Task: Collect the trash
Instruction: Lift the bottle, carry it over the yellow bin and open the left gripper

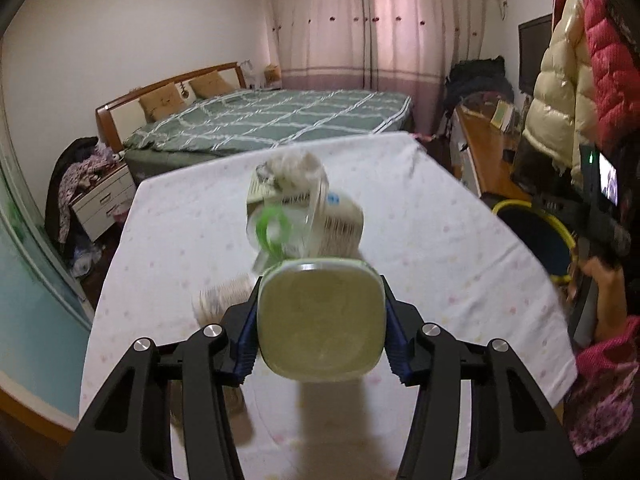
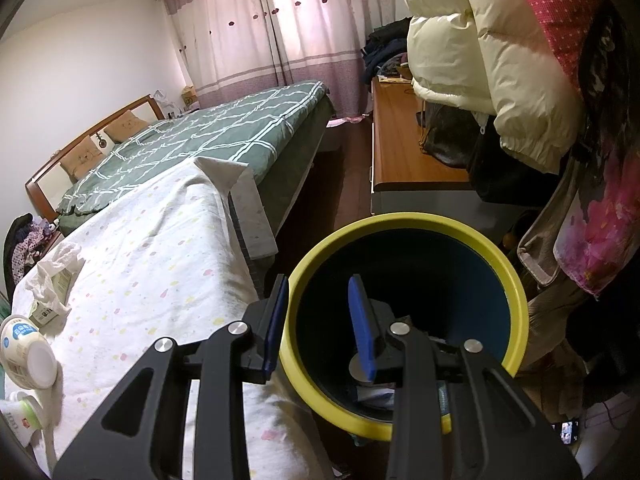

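The left gripper (image 1: 322,322) pinched a pale square container (image 1: 321,320), base toward the camera, long axis apparently running away along the fingers, above the table (image 1: 440,216). Only the right view showed the right gripper (image 2: 320,326) clamping the bin (image 2: 400,220) rim.

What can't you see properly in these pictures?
- Left wrist view: the trash pile is blurred, so labels are unreadable.
- Left wrist view: the held container hides the table behind it.
- Right wrist view: the bin bottom is dark, partly behind the right gripper.
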Motion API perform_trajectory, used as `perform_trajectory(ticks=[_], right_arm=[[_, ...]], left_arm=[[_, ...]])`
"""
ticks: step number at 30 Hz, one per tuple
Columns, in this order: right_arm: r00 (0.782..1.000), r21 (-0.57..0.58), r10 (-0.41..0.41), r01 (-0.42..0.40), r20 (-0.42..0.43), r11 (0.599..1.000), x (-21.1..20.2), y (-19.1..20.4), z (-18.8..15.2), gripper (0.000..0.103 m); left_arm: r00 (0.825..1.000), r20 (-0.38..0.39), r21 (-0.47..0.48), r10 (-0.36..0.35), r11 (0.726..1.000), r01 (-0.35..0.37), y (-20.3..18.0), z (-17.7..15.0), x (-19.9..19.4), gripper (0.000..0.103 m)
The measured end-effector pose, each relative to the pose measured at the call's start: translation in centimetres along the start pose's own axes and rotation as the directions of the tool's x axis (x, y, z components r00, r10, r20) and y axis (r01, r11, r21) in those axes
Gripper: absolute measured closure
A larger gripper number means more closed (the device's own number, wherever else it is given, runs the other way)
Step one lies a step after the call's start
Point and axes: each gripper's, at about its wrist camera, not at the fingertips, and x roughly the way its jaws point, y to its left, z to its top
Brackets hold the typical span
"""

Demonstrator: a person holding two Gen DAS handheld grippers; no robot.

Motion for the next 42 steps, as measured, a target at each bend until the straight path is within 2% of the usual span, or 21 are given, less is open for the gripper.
perform_trajectory(ticks=[7, 16, 24, 30, 33, 37, 42], right_arm=[[1.0, -0.003, 0.002, -0.002, -0.007, 1.0, 0.1, 0.0, 0.1, 0.073], [1.0, -0.006, 0.004, -0.004, -0.011, 1.0, 0.3, 0.1, 0.2, 0.073], [1.0, -0.006, 0.025, -0.025, -0.005, 1.0, -0.6, -0.4, 0.0, 0.073], [1.0, 0.005, 0.024, -0.024, 0.017, 1.0, -2.1, -2.3, 0.5, 0.073], [1.0, 0.014, 0.017, -0.017, 0.026, 1.0, -2.7, -3.8, 0.8, 0.072], [1.0, 0.03, -0.004, 0.003, 0.03, 1.0, -3.1, -6.1, 0.8, 0.069], [1.0, 0.045, -0.019, 0.018, 0.016, 0.999, -2.9, -8.3, 0.5, 0.069]], left_arm=[[1.0, 0.03, -0.022, -0.005, 1.0, 0.006, 1.1, 3.7, 2.2, 0.051], [0.999, 0.042, -0.028, -0.003, 1.0, 0.004, 1.1, 5.9, 4.7, 0.051], [0.996, 0.05, 0.019, -0.079, 0.997, 0.079, -1.0, 6.4, 2.7, 0.051], [0.982, 0.076, 0.065, -0.174, 0.983, 0.169, -4.8, 8.4, 1.6, 0.051], [0.972, 0.07, 0.098, -0.225, 0.971, 0.218, -7.6, 9.6, 2.4, 0.051], [0.949, 0.036, 0.141, -0.312, 0.942, 0.305, -12.2, 11.3, 4.4, 0.051], [0.922, -0.009, 0.173, -0.388, 0.907, 0.383, -17.8, 12.8, 7.2, 0.051]])
